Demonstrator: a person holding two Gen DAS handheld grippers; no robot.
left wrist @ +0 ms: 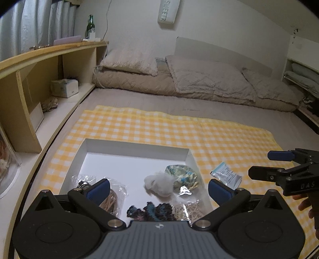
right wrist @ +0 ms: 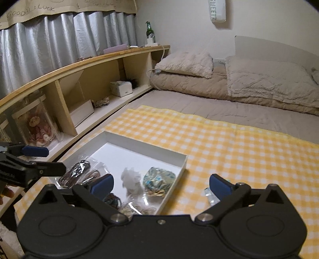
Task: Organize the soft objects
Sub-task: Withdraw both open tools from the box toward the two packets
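Across the bed (left wrist: 139, 103) lies a yellow checked cloth (left wrist: 219, 135) carrying a white tray (left wrist: 137, 143) of soft bundles. Just right of the tray, outside it, a small pale packet (left wrist: 227, 175) lies flat, corner-on. It sits nearest the right claw (right wrist: 161, 184), under its right finger; that and the left claw (left wrist: 159, 188) are both spread wide, holding nothing.

Green glass bottle (right wrist: 150, 29) stands upright on top of wooden shelf unit (right wrist: 83, 61), near the wall end. Grey curtain (right wrist: 59, 33) hangs behind shelf. In a lower compartment: white tissue box (right wrist: 122, 88), w/ small knotted rope bundle (right wrist: 102, 102) lying to its left. Doll in clear case (right wrist: 37, 127) sits in another compartment. Beige pillow (left wrist: 129, 61) rests on folded bedding (left wrist: 199, 85) at far end of mattress. White pouch (left wrist: 168, 11) hangs on wall.
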